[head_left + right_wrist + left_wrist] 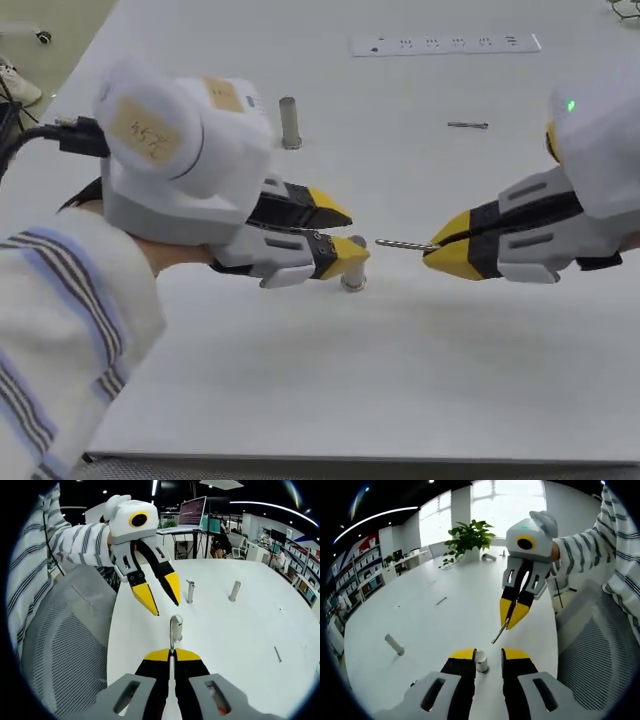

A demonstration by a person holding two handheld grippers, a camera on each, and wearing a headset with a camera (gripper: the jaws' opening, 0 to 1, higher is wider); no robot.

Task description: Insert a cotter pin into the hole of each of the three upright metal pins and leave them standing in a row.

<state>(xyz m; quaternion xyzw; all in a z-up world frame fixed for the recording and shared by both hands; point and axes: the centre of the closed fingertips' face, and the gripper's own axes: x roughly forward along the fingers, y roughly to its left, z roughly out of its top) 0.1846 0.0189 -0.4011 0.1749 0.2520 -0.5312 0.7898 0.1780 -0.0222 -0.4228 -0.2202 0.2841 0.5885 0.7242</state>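
Head view has the left gripper coming in from the left, fingers spread either side of the near pin, which stands upright on the desk. Left gripper view shows a gap on both sides of it, so it's not clamped. Right gripper sits opposite, fingers pinching a cotter pin that points left at the pin's top. Its tip is just beside the pin, can't tell if it's touching. Right gripper view shows a second pin and a third pin upright farther off, apart from each other. A spare cotter pin lies flat at the far right, with a power strip beyond it.
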